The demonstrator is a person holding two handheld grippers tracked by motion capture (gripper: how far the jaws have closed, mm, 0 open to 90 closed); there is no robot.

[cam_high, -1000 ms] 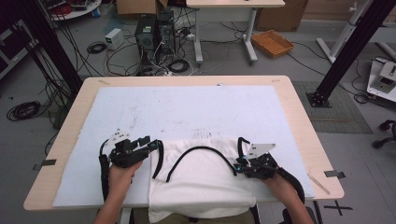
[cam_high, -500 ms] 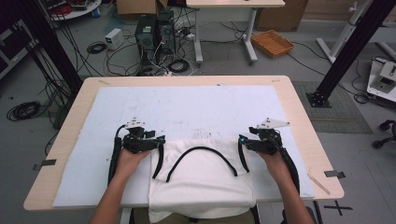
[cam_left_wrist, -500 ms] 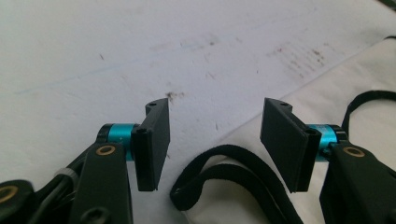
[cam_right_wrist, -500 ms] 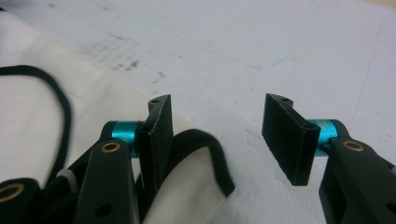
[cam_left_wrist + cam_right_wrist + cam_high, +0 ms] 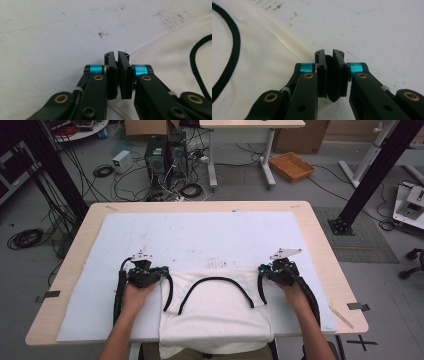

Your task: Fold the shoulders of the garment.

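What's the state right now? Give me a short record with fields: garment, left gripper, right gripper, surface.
garment: white garment with black trim, lying flat at the near edge of the table, its near end hanging over that edge
left gripper: at the garment's far left corner, jaws just closed, shut on the fabric edge
right gripper: at the far right corner, jaws just closed, shut on the fabric edge
surface: white mat on a wooden table, with dark smudges

We cannot see the white garment's (image 5: 215, 315) near hem, which drops past the worktop (image 5: 320, 240) edge, nor whether cloth sits between either hand-held gripper's closed jaws, whose tips hide it.
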